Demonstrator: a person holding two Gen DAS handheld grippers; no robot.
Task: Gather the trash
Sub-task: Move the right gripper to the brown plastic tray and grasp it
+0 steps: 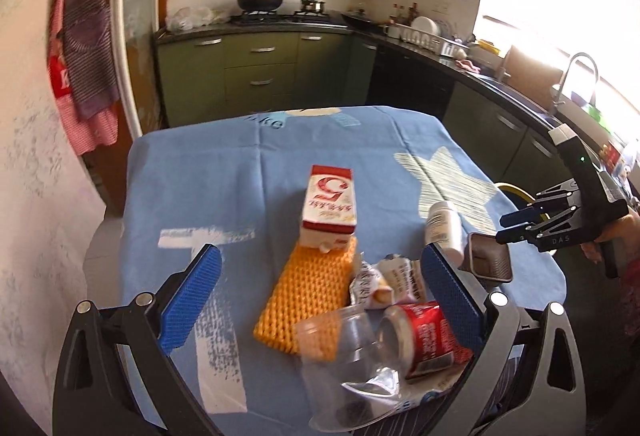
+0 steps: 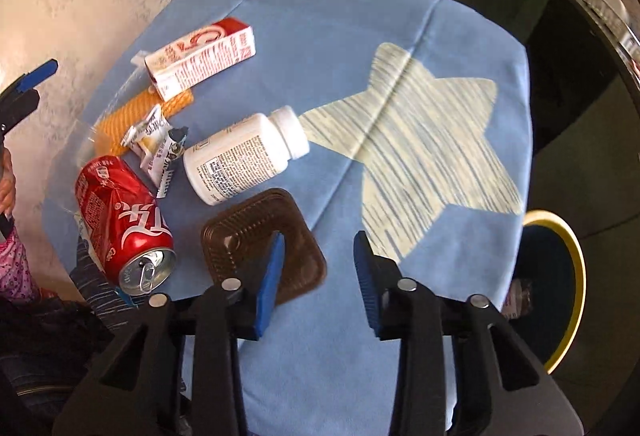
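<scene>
From the left wrist camera I look down at a table under a blue cloth (image 1: 280, 164) printed with a pale star. My left gripper (image 1: 320, 296) stands wide apart and empty, its 2 ridged blue pads framing a heap of litter. Inside that frame lie a clear crumpled plastic cup (image 1: 352, 360), a red soda can (image 1: 424, 340) on its side, some crinkled foil wrappers (image 1: 380, 282) and a yellow foam net sleeve (image 1: 308, 296). A red and white carton (image 1: 330, 206) rests on the sleeve's far end. A white pill bottle (image 1: 442, 228) and a brown ribbed plastic tray (image 1: 490, 258) sit further right, with my right gripper (image 1: 508, 226) hanging just beside the tray.

From the right wrist camera, pointing steeply down, my right gripper (image 2: 320, 276) is partly apart and holds nothing; 1 pad overlaps the tray (image 2: 240, 236), the other sits over bare cloth. The round yellow-rimmed bin (image 2: 568, 248) stands on the floor beyond the table edge.

I judge the tray is my next pick. It is thin, stiff and square, so I would straddle 1 raised rim, close gently, and lift straight before swinging to the bin.
</scene>
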